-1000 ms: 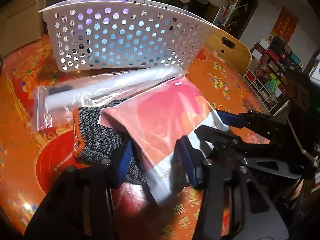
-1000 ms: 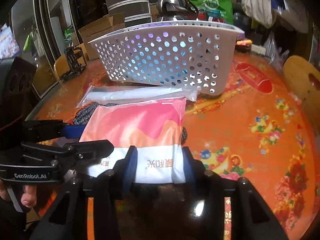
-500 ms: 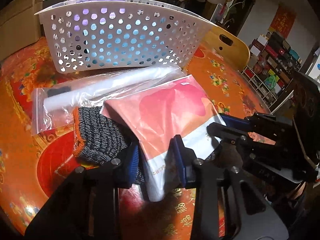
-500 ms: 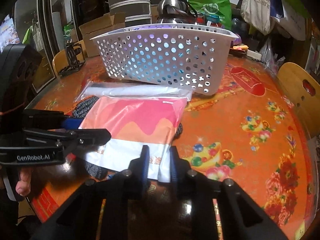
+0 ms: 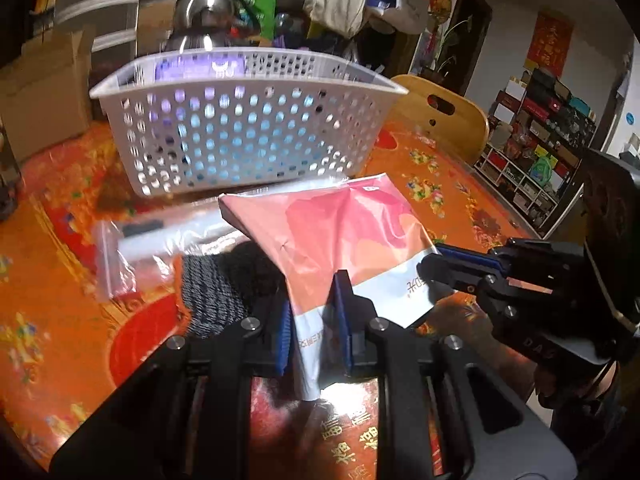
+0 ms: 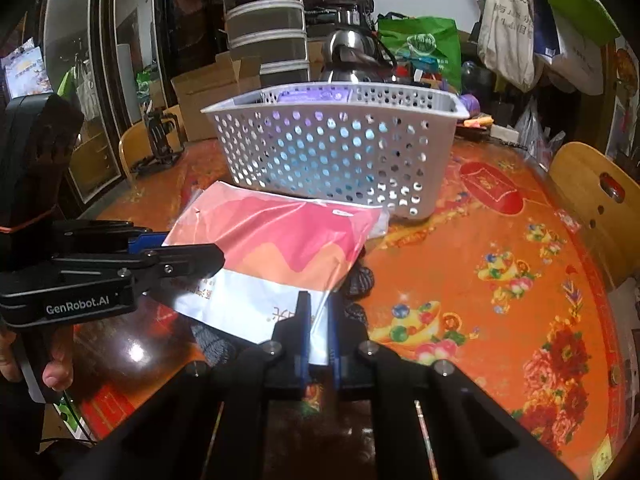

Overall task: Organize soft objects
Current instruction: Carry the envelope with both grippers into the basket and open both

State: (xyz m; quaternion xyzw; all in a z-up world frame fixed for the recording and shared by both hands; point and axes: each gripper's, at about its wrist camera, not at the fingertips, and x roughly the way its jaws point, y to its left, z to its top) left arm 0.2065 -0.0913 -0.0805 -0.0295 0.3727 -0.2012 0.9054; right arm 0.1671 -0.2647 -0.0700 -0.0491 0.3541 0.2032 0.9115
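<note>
A flat pink, orange and white soft package (image 5: 344, 232) (image 6: 276, 248) hangs lifted above the table, tilted, in front of a white perforated basket (image 5: 248, 136) (image 6: 340, 148). My left gripper (image 5: 314, 320) is shut on the package's white near edge. My right gripper (image 6: 318, 320) is shut on its other near corner and shows at the right of the left wrist view (image 5: 440, 268). A dark knitted cloth (image 5: 216, 288) (image 6: 358, 280) lies on the table under the package. A clear zip bag (image 5: 152, 244) lies beside it. Purple items sit inside the basket.
The round table (image 6: 480, 272) has an orange and red floral cover. A wooden chair (image 5: 444, 120) (image 6: 596, 200) stands at its far right edge. A metal kettle (image 6: 352, 56), cardboard boxes and hanging bags crowd behind the basket.
Both grippers closed on the package's near edge and lifted it off the knitted cloth, up and toward the basket. The cloth and zip bag stayed on the table.
</note>
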